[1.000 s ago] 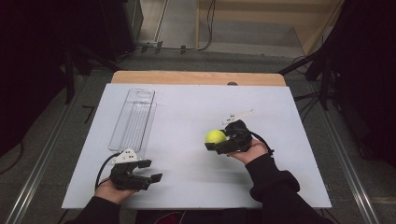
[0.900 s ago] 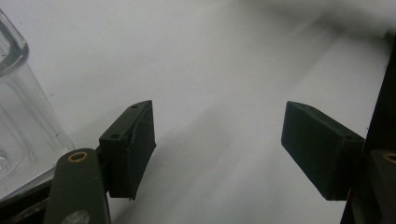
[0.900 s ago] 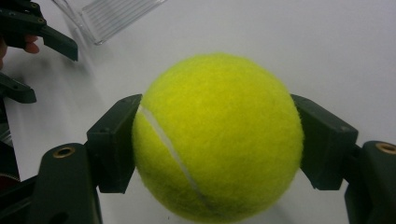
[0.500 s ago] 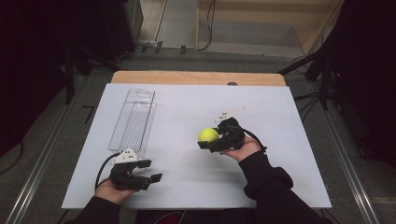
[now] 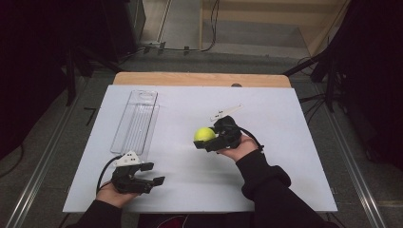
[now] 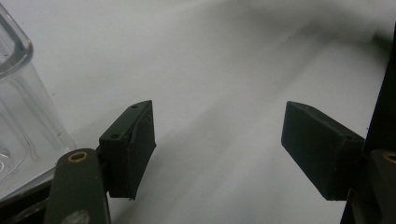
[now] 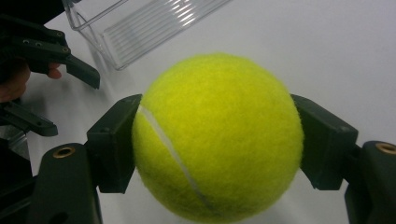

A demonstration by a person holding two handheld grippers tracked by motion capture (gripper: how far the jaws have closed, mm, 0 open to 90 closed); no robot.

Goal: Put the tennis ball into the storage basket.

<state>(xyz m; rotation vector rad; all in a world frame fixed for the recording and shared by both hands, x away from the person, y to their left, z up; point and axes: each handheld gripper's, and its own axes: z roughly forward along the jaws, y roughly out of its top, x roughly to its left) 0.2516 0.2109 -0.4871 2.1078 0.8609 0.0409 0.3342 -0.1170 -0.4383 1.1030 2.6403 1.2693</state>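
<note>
Tabletop (image 5: 285,142) is white amid dark surroundings; right hand-held gripper (image 5: 205,141) clasps tennis ball (image 5: 205,134), left hand-held gripper (image 5: 153,174) gapes.

Overhead forward; 2 close (tool-mounted).

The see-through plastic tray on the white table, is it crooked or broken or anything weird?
Nothing stands out. The long clear plastic tray lies flat and whole on the white table, only slightly angled. The fuzzy yellow tennis ball sits clamped in the right gripper.

We are seeing the tray (image 5: 135,121) lying on the surface (image 5: 285,142) at left, the ball (image 5: 205,134) sitting right of it, between both hand-held grippers.
</note>
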